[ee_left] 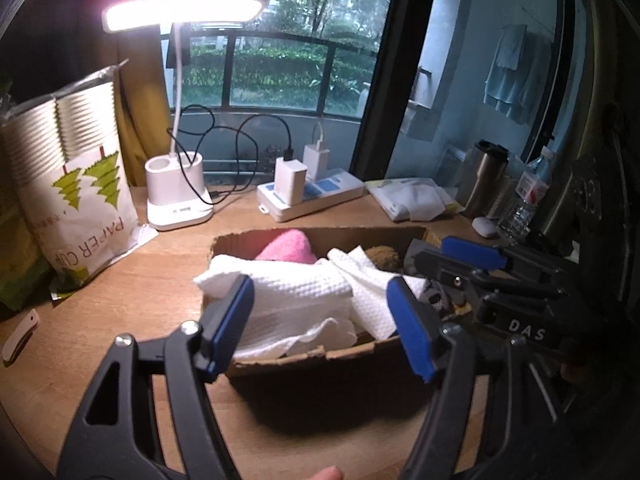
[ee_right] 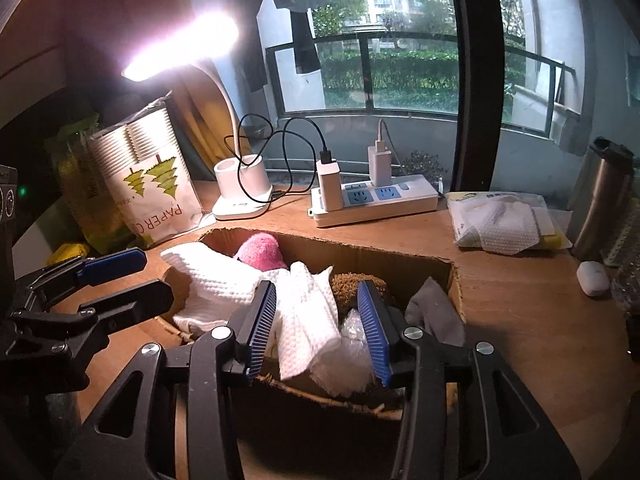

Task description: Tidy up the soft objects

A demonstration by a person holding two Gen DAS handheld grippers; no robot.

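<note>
Hovering over box (ee_left: pixel 320 364) on table (ee_left: pixel 160 280): left gripper (ee_left: pixel 320 328) and right gripper (ee_right: pixel 318 332), both jaws open, gripping nothing. White cloths (ee_left: pixel 296 300) draped inside, spilling over near rim. Pink item (ee_left: pixel 288 246) at far left of box; brown item (ee_right: pixel 352 284) right.

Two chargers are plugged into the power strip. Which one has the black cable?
The charger at the strip's lamp end, nearer the desk lamp. The other charger carries a white cable.
</note>
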